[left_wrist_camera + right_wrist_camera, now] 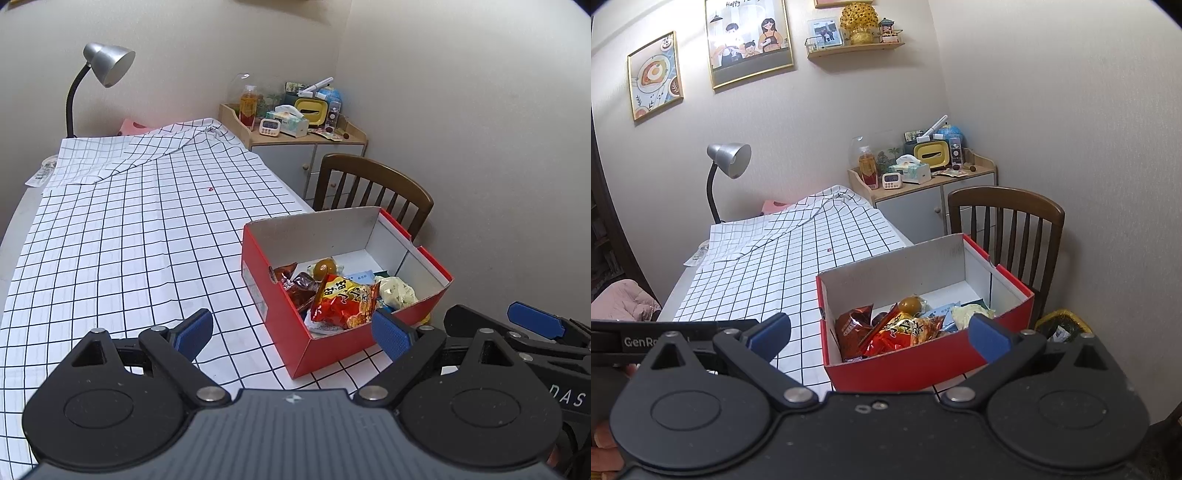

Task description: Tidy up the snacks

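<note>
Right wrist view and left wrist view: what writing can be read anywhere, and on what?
"Happy", rest cut off: family poster.
"GenR", rest hidden: left claw body.
"DAS", start cut off: right claw body.
Orange snack bag: large characters, unreadable.
Timer, box label: too small.

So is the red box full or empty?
Partly full. The red box has no lid on, and snack packets are heaped at its near end.
</note>
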A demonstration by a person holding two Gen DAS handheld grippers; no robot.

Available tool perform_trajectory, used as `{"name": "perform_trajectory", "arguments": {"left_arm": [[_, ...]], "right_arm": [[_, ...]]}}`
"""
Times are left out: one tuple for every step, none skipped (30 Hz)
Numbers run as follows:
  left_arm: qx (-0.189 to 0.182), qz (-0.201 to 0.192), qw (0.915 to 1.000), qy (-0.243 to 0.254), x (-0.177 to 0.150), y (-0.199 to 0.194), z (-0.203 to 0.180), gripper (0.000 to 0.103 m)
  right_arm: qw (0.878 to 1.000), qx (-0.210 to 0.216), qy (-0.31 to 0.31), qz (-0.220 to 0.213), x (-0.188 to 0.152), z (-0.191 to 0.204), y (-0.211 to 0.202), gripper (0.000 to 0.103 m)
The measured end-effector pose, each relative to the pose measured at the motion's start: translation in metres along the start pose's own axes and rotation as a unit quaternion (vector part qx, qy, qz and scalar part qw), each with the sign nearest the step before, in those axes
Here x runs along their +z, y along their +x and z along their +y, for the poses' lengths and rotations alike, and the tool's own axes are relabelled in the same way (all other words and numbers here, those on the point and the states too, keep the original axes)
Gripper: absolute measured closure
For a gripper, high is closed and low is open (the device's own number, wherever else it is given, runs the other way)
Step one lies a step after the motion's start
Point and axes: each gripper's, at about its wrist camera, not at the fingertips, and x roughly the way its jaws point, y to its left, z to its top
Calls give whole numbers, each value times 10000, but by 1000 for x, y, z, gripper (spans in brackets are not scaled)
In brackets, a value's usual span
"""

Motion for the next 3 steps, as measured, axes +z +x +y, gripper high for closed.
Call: {"name": "perform_trajectory", "arguments": {"left_arm": [[5, 9, 10000, -8, 0, 0, 0, 10], [18, 14, 10000, -13, -1, 1, 1, 10], [35, 18, 10000, -14, -1, 1, 2, 10]], "right_arm": [[10000, 5, 0, 7, 0, 0, 0, 0], [10000, 11, -2, 14, 0, 0, 1, 0], [10000, 19, -8, 18, 0, 1, 1, 0]]}}
